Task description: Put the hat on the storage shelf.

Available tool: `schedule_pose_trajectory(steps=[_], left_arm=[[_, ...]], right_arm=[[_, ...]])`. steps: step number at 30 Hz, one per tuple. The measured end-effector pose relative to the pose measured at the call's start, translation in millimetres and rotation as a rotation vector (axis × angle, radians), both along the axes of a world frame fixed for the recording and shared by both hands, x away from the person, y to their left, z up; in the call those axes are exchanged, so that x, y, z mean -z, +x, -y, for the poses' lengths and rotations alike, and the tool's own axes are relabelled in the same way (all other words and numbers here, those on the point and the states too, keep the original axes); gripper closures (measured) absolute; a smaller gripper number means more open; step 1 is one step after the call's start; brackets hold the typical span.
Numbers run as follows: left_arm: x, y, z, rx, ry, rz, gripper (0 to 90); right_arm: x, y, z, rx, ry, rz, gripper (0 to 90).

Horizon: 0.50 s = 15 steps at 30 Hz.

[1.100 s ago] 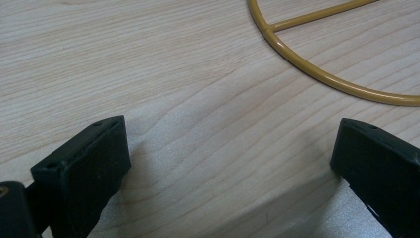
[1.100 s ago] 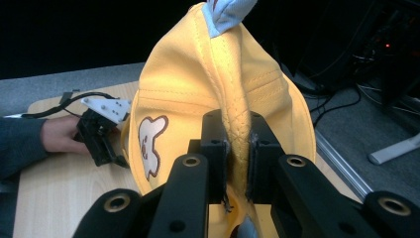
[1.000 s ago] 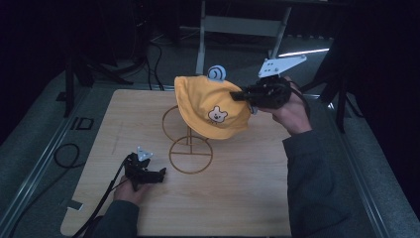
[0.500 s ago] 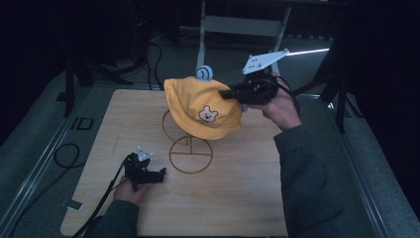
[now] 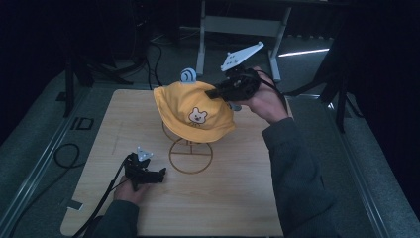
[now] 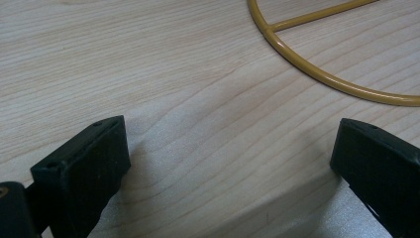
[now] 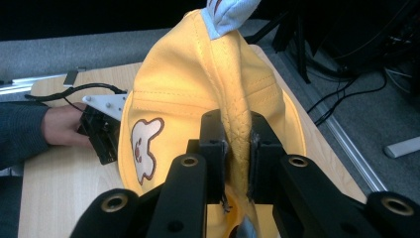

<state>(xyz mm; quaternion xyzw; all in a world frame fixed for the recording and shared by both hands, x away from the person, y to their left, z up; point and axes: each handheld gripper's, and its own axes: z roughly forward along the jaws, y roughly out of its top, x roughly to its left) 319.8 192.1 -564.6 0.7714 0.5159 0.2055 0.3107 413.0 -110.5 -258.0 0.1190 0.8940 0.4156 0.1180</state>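
Observation:
A yellow child's hat [image 5: 190, 106] with a bear face and a small blue ear [image 5: 187, 75] hangs over a gold wire stand [image 5: 190, 155] at the table's middle. My right gripper [image 5: 214, 92] is shut on a pinched fold of the hat's crown [image 7: 236, 124], above and right of the stand. In the right gripper view the bear patch [image 7: 143, 148] faces left. My left gripper [image 5: 161, 172] rests low on the wood near the stand's ring base [image 6: 317, 74], jaws wide open with bare wood between them.
The wooden tabletop [image 5: 237, 198] is edged by metal rails. Cables [image 5: 67, 153] trail off the left side. A grey frame leg [image 5: 200, 37] stands behind the table. Dark floor and equipment surround it.
My right gripper has carried the hat leftward and slightly down over the wire stand. The left gripper has stayed where it was.

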Motion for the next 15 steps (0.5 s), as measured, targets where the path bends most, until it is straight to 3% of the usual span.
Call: schedule_pose_trajectory(steps=[15], left_arm=[[0.3, 0.0, 0.3, -0.003, 0.001, 0.003, 1.9]], right_arm=[[-4.3, 9.1, -36.3, -0.005, -0.154, -0.013, 79.4]])
